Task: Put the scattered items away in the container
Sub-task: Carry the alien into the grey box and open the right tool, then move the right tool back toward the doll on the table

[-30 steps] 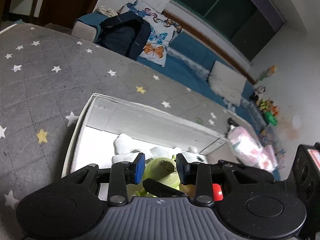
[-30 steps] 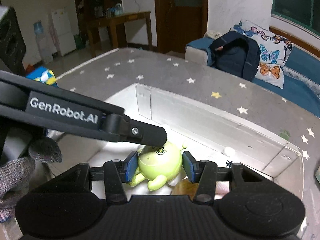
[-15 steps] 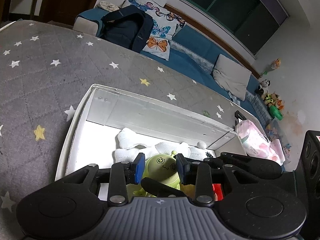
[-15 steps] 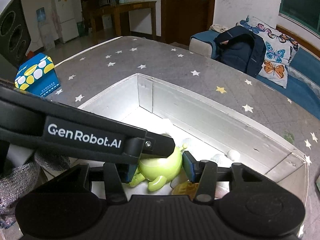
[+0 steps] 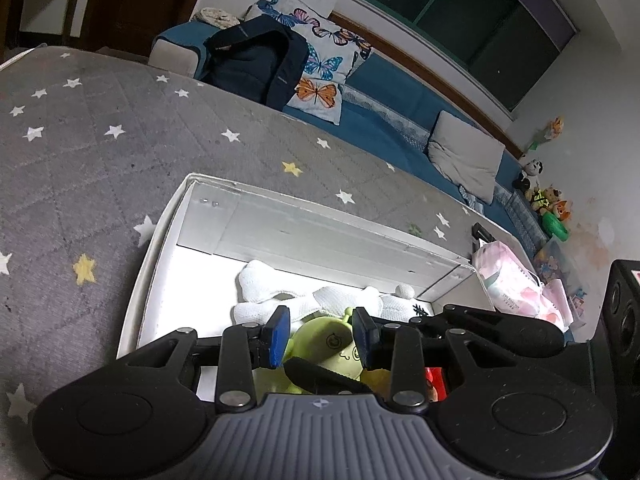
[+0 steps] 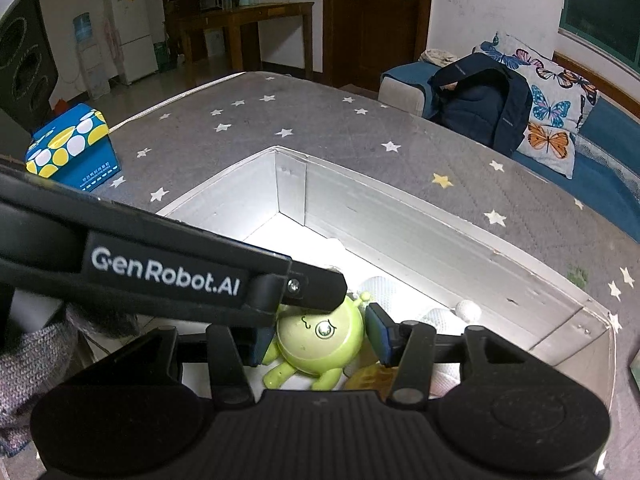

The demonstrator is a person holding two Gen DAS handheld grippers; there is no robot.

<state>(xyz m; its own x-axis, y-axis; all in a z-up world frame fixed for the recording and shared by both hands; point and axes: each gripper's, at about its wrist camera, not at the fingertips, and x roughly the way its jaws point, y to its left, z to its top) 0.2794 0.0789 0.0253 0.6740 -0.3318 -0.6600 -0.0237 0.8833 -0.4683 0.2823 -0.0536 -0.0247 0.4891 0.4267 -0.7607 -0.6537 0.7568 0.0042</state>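
The green toy (image 6: 316,354) is being straddled by the slightly open right claw (image 6: 318,338). Whether the left claw (image 5: 320,334) is gripping it cannot be told. If crowded between both claws, it is being risked to a knock out of the box (image 6: 400,240).

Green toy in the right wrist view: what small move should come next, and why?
Probably open the right gripper wider and lift clear: the green toy already lies inside the white box beside a white plush toy, and a gap shows at one pad.
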